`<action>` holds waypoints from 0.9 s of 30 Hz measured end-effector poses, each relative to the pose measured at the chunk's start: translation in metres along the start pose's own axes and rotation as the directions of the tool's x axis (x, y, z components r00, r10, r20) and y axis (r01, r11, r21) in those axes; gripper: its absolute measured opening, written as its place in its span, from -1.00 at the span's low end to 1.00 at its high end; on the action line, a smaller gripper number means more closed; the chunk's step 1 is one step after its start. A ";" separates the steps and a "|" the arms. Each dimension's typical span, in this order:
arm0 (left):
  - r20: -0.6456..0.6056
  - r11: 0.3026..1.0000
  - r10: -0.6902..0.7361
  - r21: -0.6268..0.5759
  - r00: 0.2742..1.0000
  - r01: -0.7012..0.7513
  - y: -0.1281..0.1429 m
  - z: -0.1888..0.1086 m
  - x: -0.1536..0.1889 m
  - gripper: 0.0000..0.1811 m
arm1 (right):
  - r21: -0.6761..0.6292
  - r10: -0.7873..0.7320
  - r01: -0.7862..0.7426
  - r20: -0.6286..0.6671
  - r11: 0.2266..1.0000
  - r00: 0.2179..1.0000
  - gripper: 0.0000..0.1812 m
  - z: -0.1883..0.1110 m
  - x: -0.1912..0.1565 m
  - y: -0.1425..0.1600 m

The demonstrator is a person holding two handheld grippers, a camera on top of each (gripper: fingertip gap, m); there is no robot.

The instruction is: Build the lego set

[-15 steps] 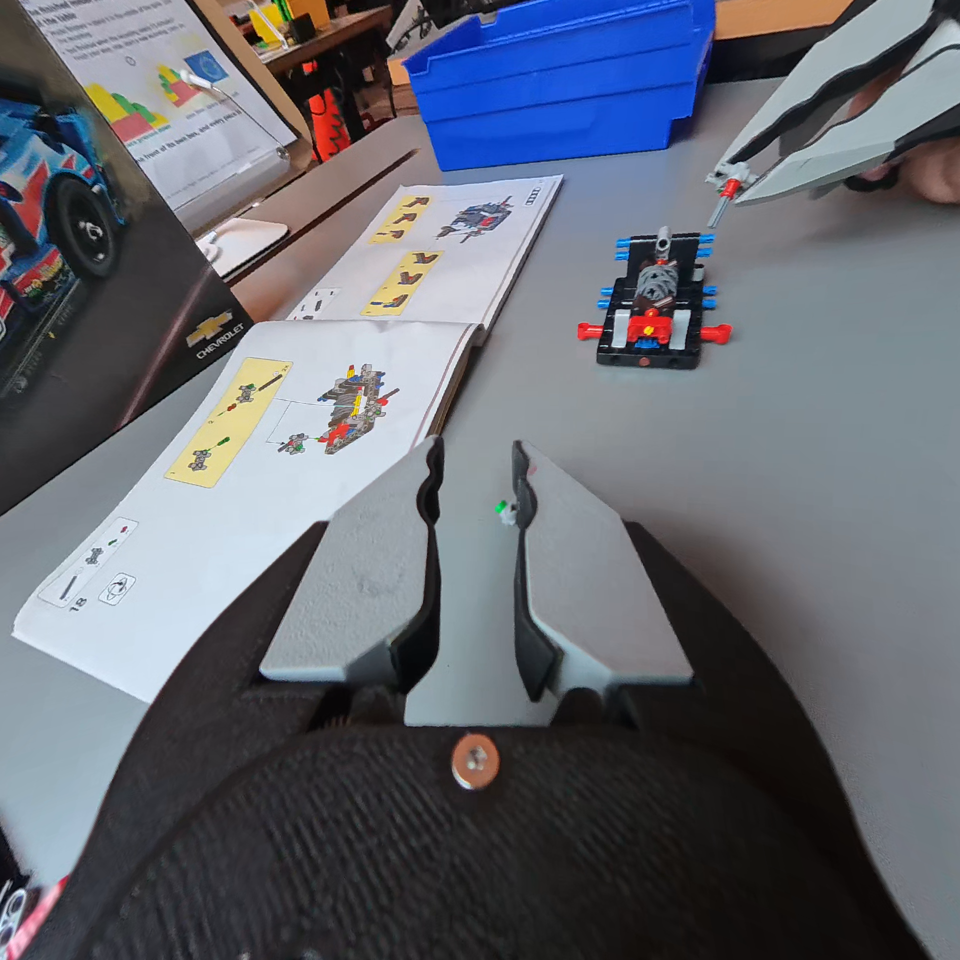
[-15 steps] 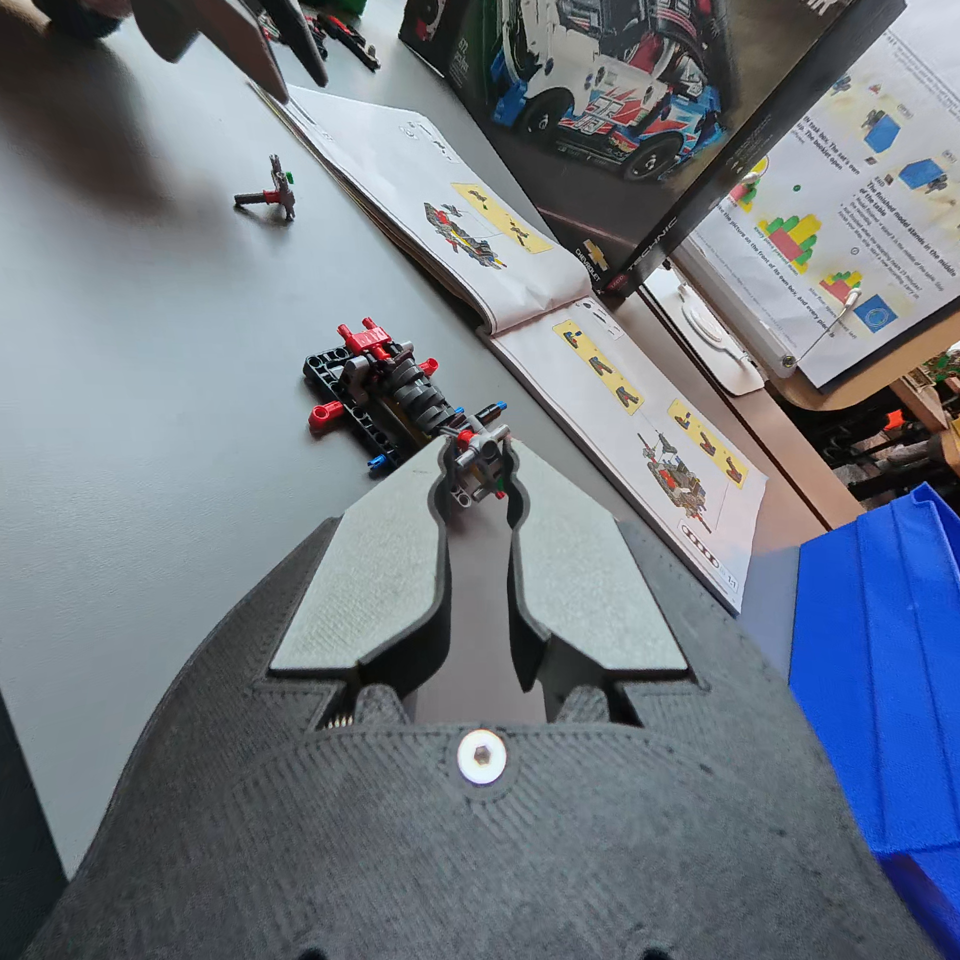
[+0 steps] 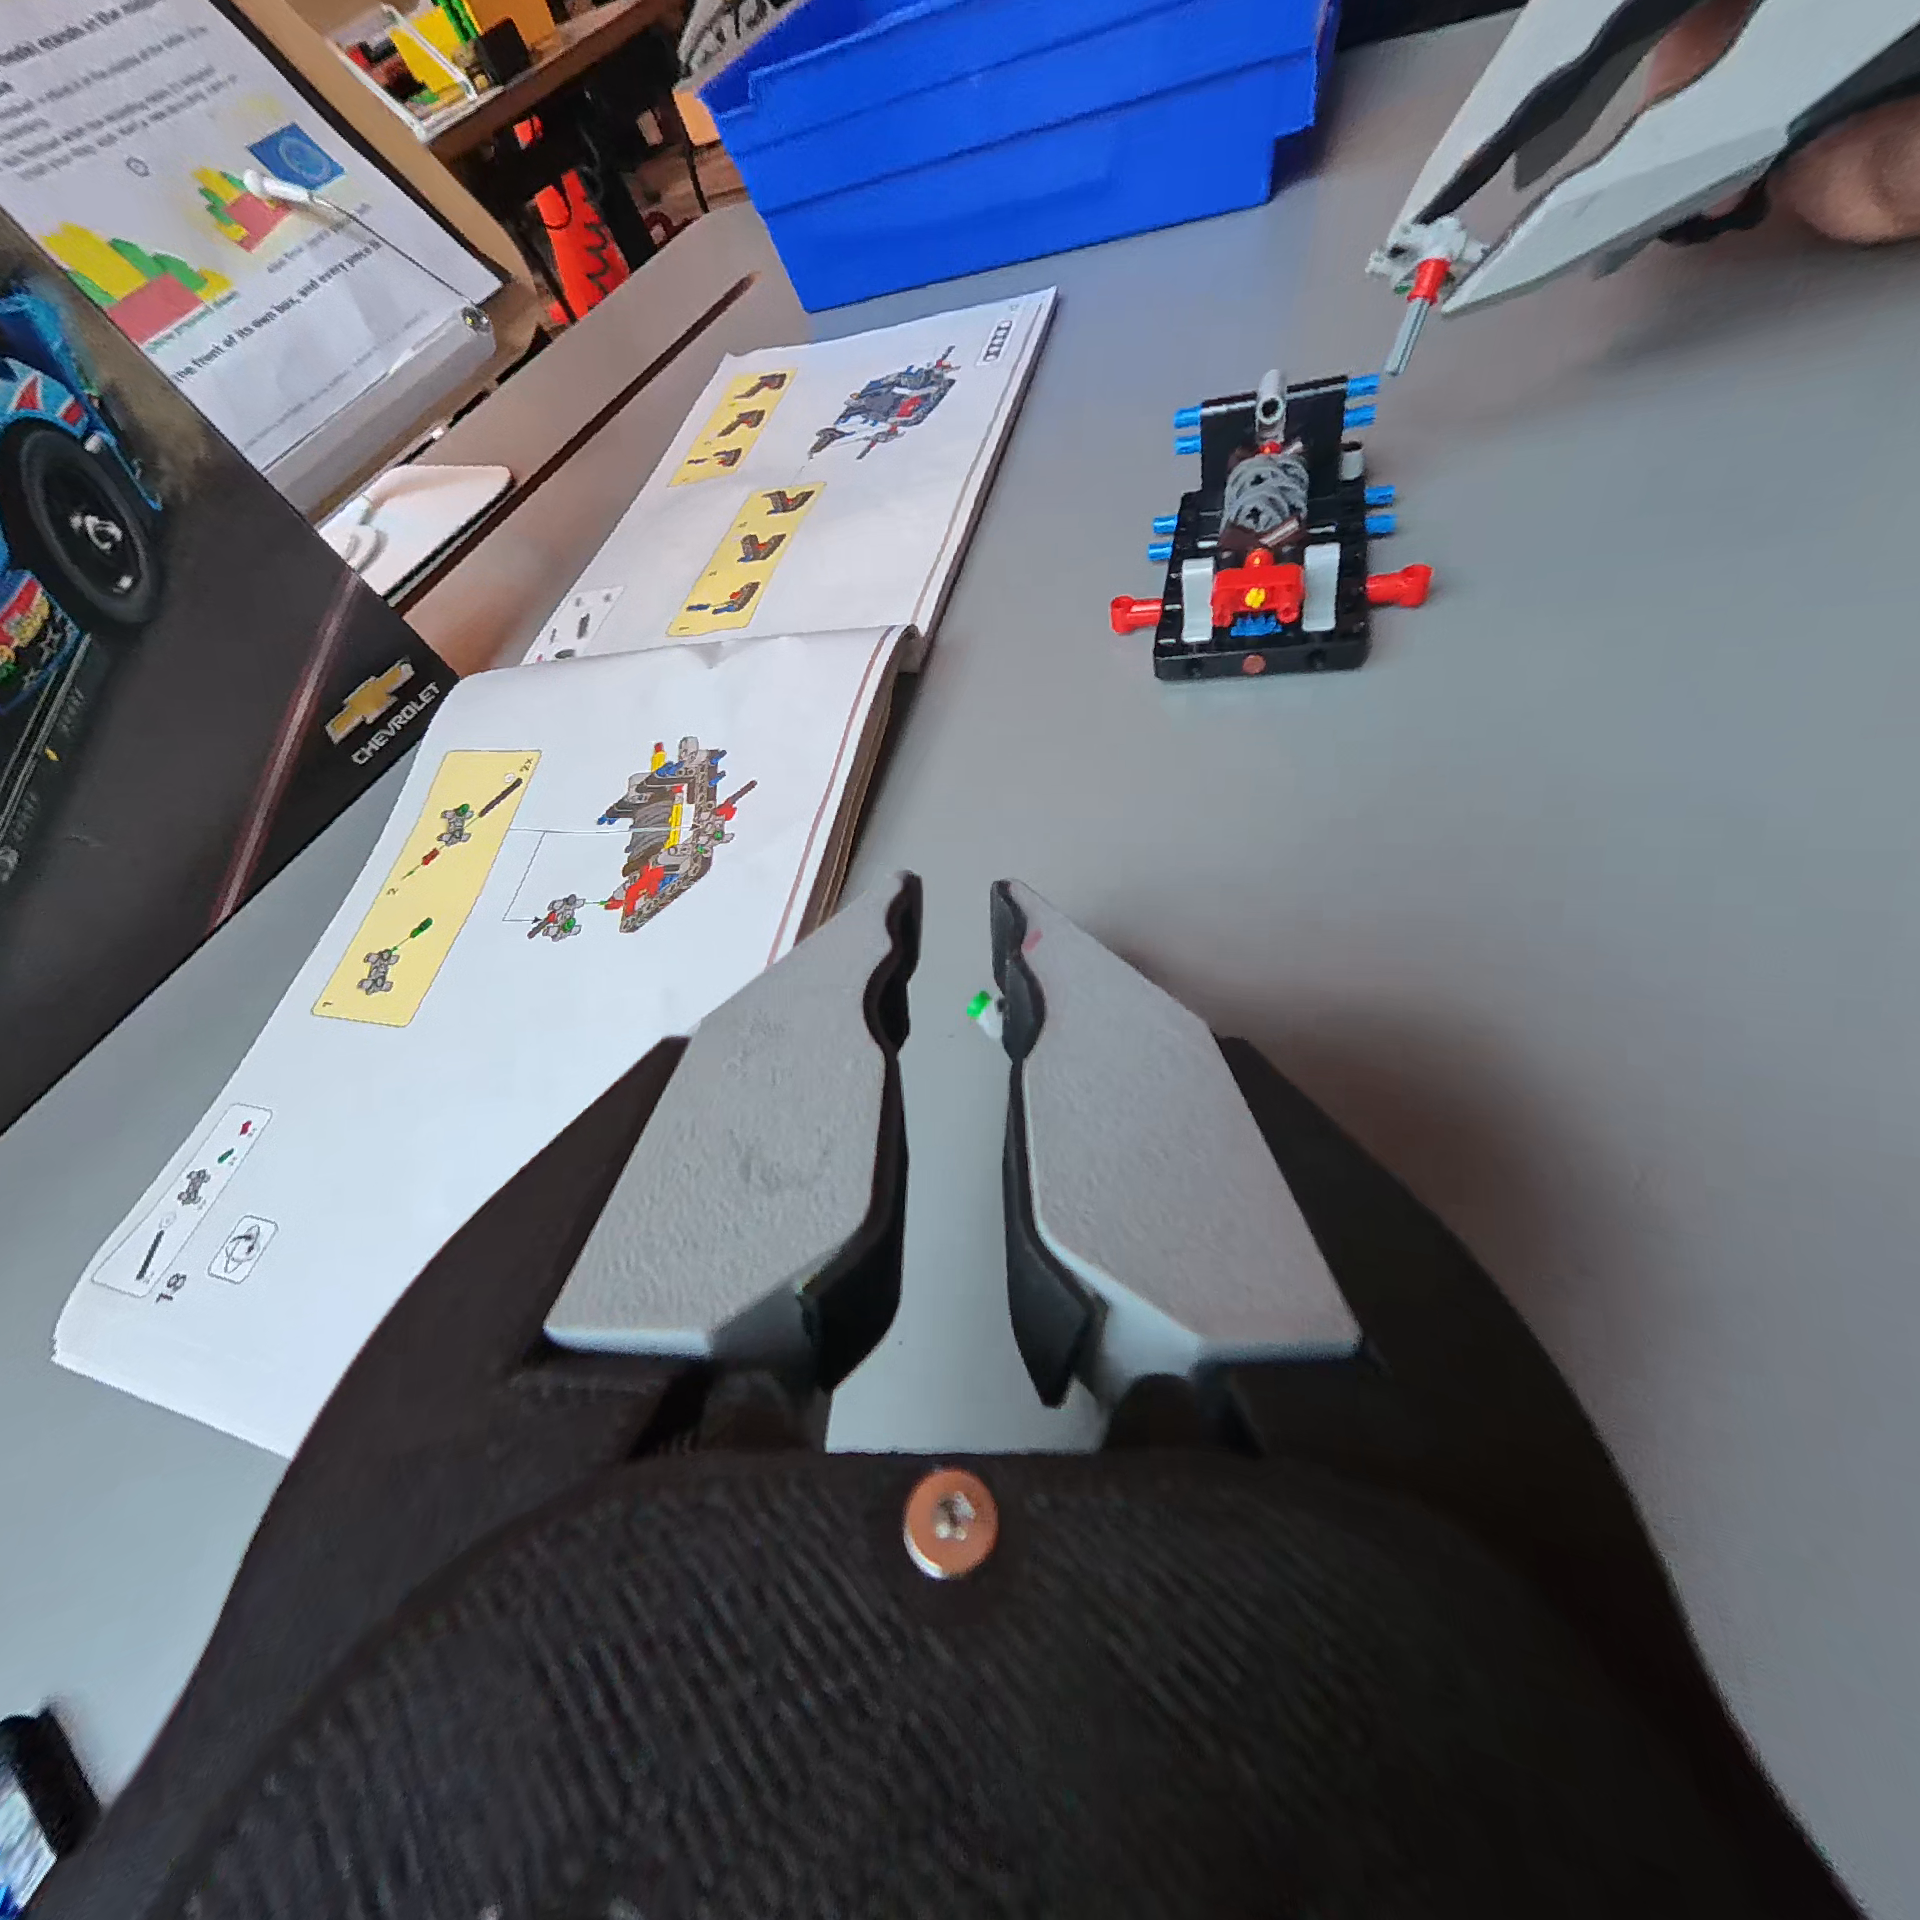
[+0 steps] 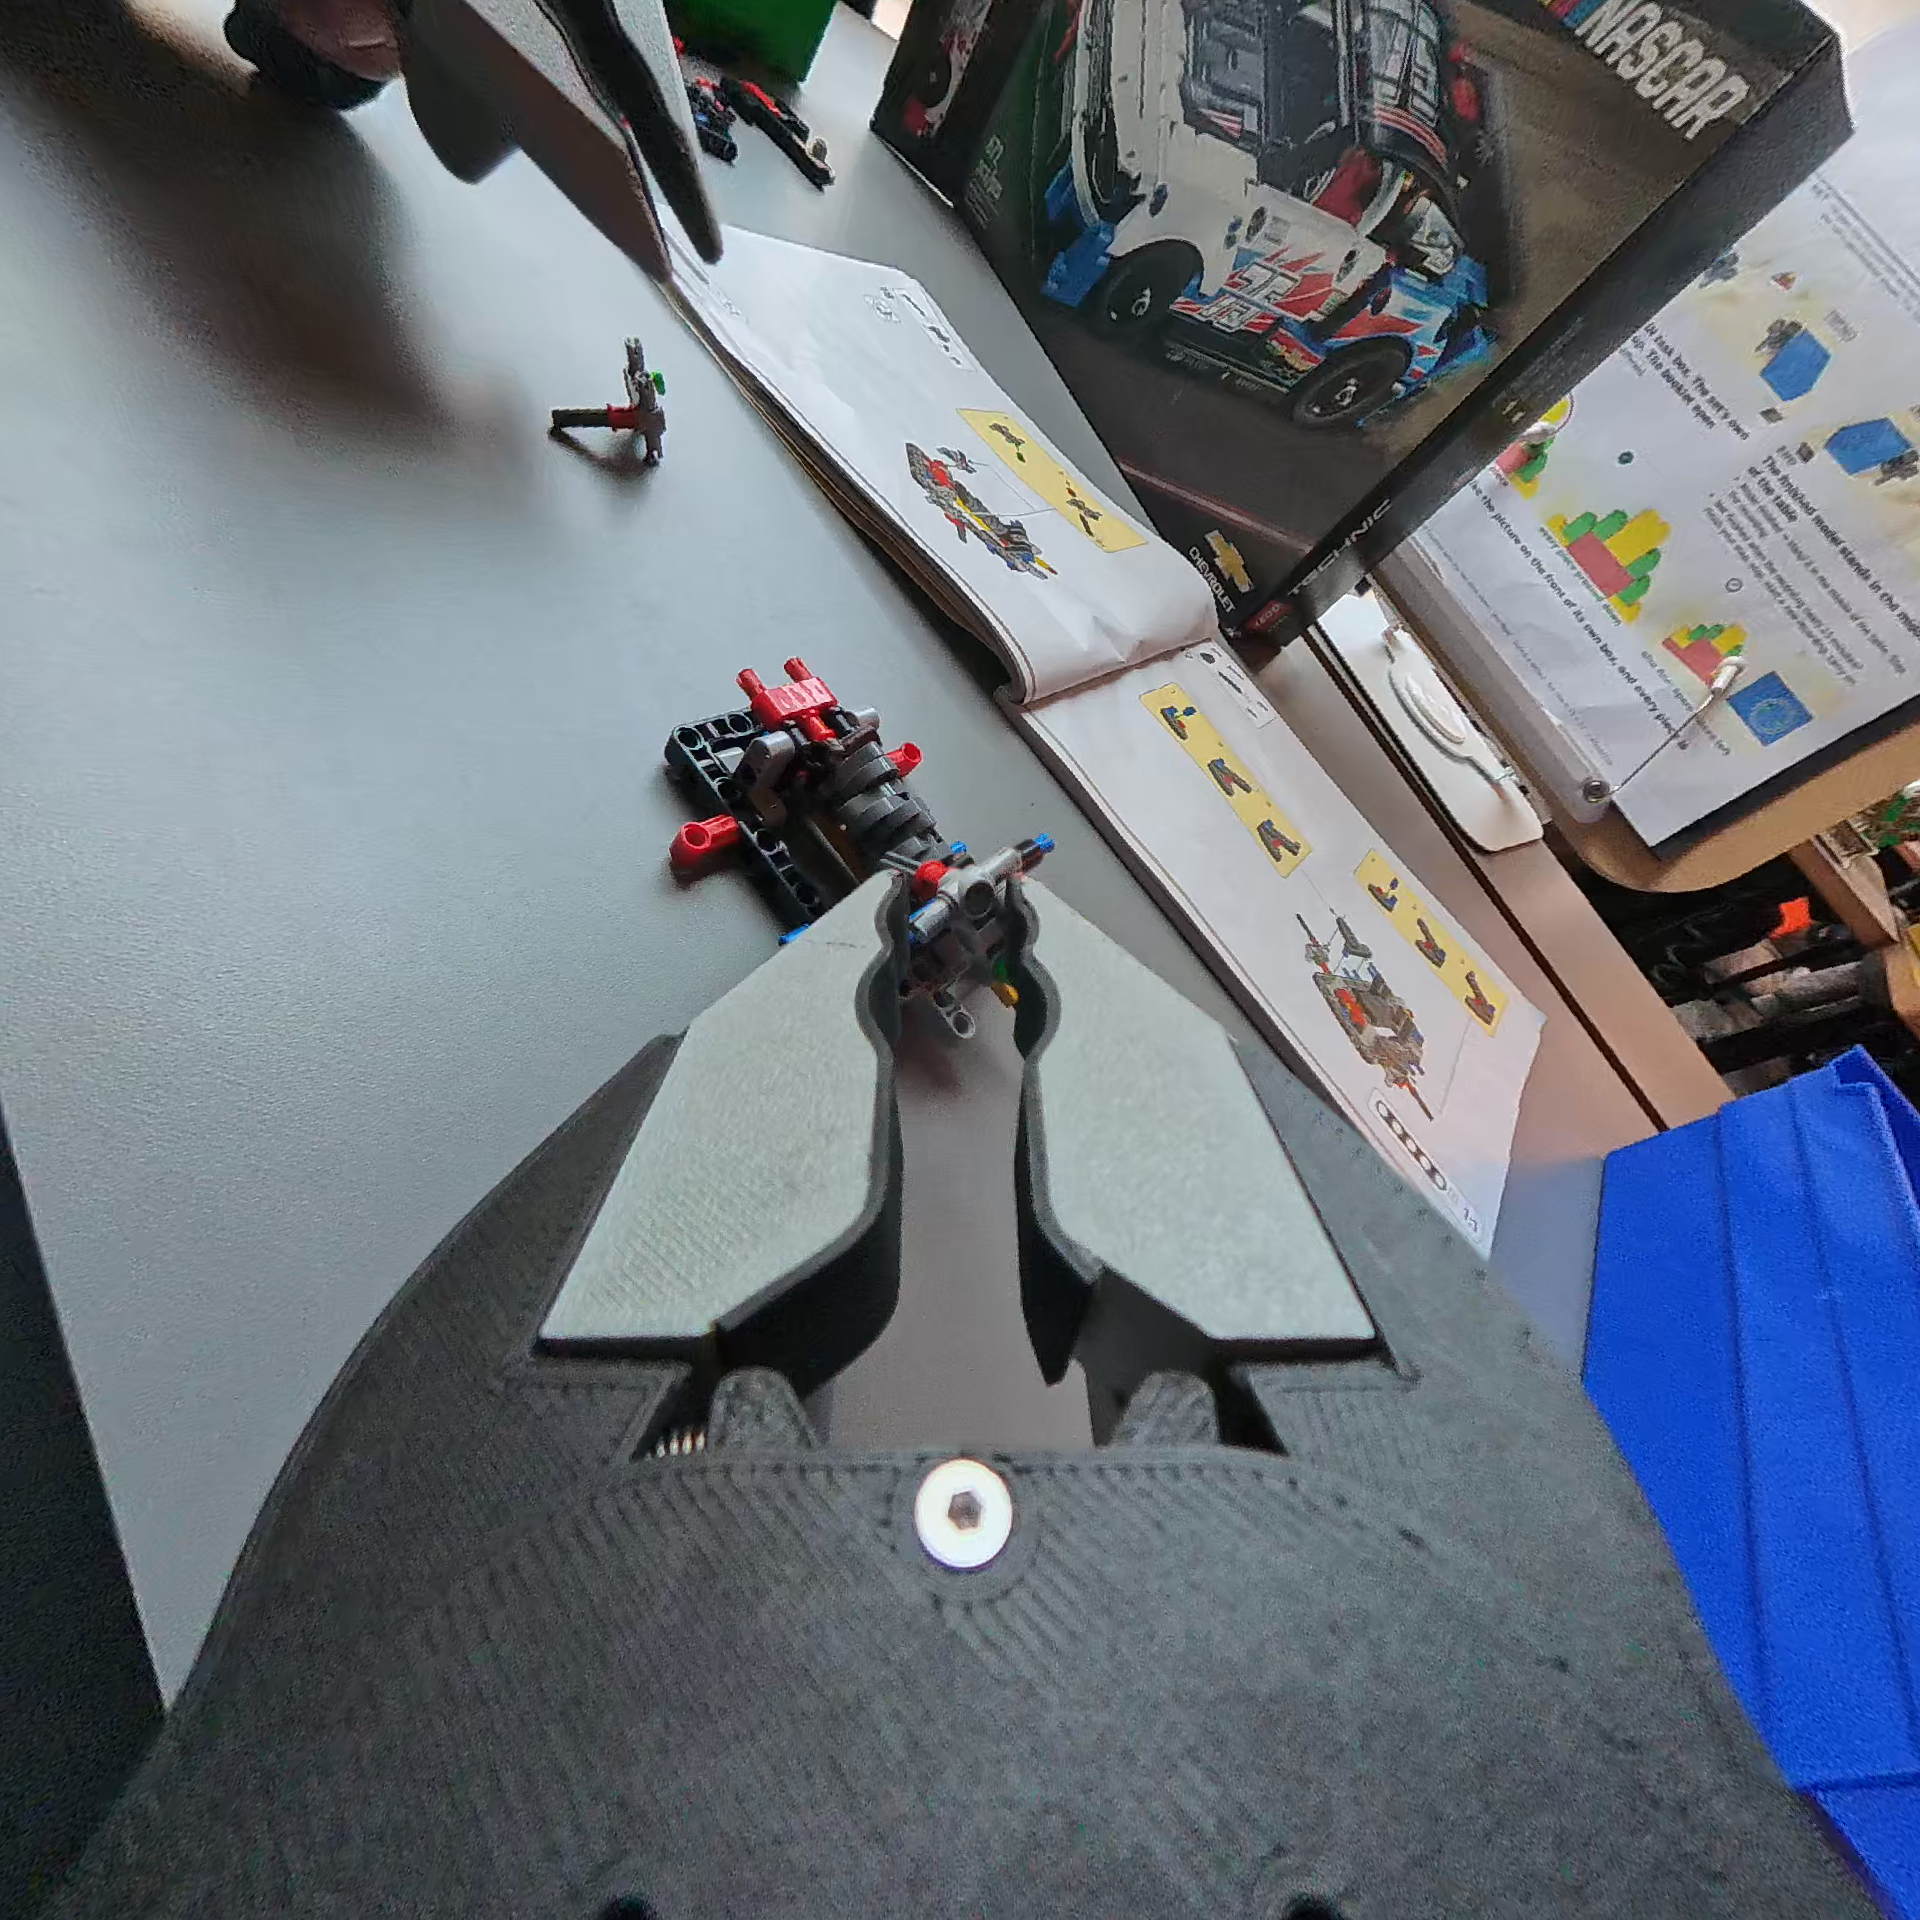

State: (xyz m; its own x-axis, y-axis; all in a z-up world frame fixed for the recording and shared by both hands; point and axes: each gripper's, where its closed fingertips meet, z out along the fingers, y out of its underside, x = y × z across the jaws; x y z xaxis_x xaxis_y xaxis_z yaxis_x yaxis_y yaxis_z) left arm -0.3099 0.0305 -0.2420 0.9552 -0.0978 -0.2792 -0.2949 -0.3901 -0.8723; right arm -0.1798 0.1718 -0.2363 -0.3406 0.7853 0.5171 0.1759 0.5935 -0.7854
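Between the right gripper's [image 4: 956, 935] grey fingers [image 4: 769, 1122] sits a small grey lego sub-assembly with red and blue pins [image 4: 961, 914], pinched at the tips and held just above the near end of the black lego chassis with red connectors and a dark grey coil [image 4: 805, 790]. That chassis lies flat on the grey surface [image 4: 312, 831], just beside the open white instruction booklet with yellow step panels [image 4: 1039, 582].

Farther off, a second small grey lego piece with a red collar and green tip [image 4: 623, 410] rests on the surface below the left gripper [image 3: 954, 904]. The left gripper's fingers [image 3: 779, 1122] stand a narrow gap apart with nothing clamped; only a green speck of that piece shows through the gap in the left wrist view.

Beyond the booklet stands the dark lego box printed with a race car [image 4: 1351, 239], with a printed sheet on a clip stand [image 4: 1714, 540] beside it. Stacked blue plastic bins [image 3: 1018, 135] sit at the far end of the surface.
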 end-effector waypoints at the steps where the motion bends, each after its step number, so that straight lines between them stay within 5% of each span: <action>1: -0.006 1.000 0.004 -0.012 1.000 -0.004 0.000 0.002 0.005 -0.88 | -0.002 -0.012 0.012 -0.007 1.000 1.000 -0.83 0.000 0.000 0.000; 7: -0.159 0.998 -0.008 -0.064 0.987 -0.002 -0.036 0.017 0.070 -0.71 | 0.091 -0.066 0.069 -0.036 0.993 0.997 -0.84 -0.015 -0.008 -0.027; 15: -0.482 0.991 -0.129 -0.034 0.866 0.129 -0.088 0.032 0.144 -0.59 | 0.190 -0.235 0.228 0.015 0.955 0.972 -0.83 -0.027 -0.050 -0.069; 27: -0.712 0.991 -0.071 0.032 0.699 0.133 -0.085 0.012 0.172 -0.98 | 0.261 -0.378 0.339 0.113 0.904 0.919 -0.83 -0.028 -0.093 -0.082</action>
State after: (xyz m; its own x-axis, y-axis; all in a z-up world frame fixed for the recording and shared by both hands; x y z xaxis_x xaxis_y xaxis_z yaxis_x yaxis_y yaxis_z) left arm -0.1211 0.0581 -0.2210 0.7054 -0.6923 0.1523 -0.1662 -0.3704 -0.9139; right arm -0.1366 0.0550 -0.2108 -0.4838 0.4774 0.7335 -0.1982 0.7565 -0.6232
